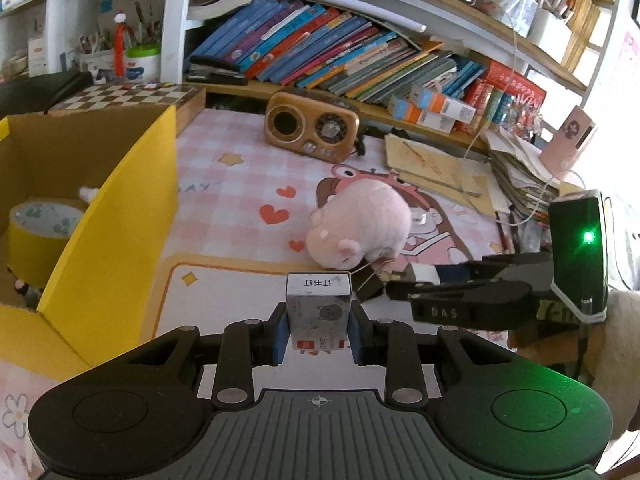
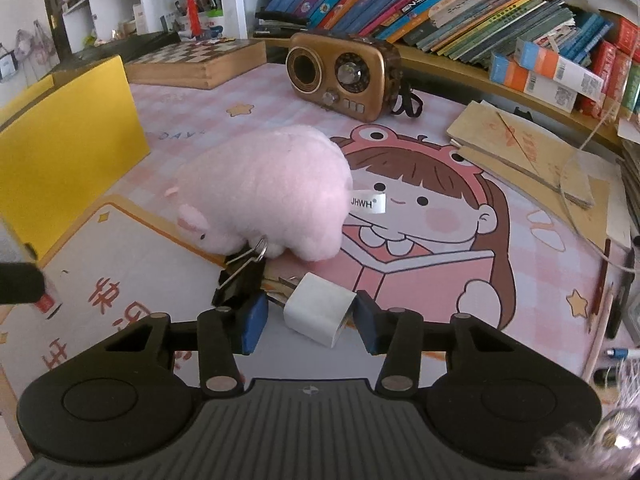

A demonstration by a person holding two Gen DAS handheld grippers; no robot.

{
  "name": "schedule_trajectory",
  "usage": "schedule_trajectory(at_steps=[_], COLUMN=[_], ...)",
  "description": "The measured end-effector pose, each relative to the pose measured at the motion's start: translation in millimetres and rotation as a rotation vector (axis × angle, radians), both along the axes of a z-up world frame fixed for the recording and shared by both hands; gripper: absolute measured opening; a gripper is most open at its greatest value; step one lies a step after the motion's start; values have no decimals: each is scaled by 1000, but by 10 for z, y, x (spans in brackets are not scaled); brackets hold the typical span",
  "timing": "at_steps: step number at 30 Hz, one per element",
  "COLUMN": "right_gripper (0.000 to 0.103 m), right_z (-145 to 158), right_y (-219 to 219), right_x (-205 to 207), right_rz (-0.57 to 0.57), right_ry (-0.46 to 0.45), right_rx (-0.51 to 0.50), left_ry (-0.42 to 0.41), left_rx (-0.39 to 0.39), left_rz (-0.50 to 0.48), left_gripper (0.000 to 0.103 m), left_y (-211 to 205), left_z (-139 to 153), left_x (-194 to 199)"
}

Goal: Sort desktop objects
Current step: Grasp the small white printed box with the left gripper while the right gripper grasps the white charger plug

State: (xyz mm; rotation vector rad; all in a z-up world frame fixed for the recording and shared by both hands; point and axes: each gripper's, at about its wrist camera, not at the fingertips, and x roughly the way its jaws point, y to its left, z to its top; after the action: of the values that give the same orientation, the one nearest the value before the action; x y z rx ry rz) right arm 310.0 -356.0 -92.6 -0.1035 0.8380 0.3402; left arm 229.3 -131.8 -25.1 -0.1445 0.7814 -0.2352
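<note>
My left gripper (image 1: 319, 334) is shut on a small grey staple box (image 1: 319, 308) and holds it upright above the desk mat. In the right wrist view a white charger plug (image 2: 320, 308) lies on the mat between the blue pads of my right gripper (image 2: 310, 320). The right pad touches the plug's corner, while a narrow gap shows at the left pad (image 2: 254, 322). A black binder clip (image 2: 240, 276) lies just left of the plug's prongs. A pink plush pig (image 2: 264, 196) lies behind both. From the left wrist, the right gripper (image 1: 394, 286) reaches in beside the pig (image 1: 360, 226).
An open yellow cardboard box (image 1: 112, 216) stands at the left with a tape roll (image 1: 38, 232) inside. A brown radio (image 2: 344, 74), a chessboard box (image 2: 196, 62), paper stacks (image 2: 520, 152) and a shelf of leaning books (image 1: 320, 48) crowd the back and right.
</note>
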Motion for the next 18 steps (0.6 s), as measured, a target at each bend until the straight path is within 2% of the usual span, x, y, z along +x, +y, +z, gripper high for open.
schedule_trajectory(at_steps=[18], right_gripper=[44], right_z=[409], right_y=[-44], right_x=[-693], right_rz=[-56], right_ry=[-23], right_rx=[110], left_ry=[-51], left_rx=[-44], left_rz=[-43], left_gripper=[28], left_y=[-48], left_z=[97], left_x=[-341])
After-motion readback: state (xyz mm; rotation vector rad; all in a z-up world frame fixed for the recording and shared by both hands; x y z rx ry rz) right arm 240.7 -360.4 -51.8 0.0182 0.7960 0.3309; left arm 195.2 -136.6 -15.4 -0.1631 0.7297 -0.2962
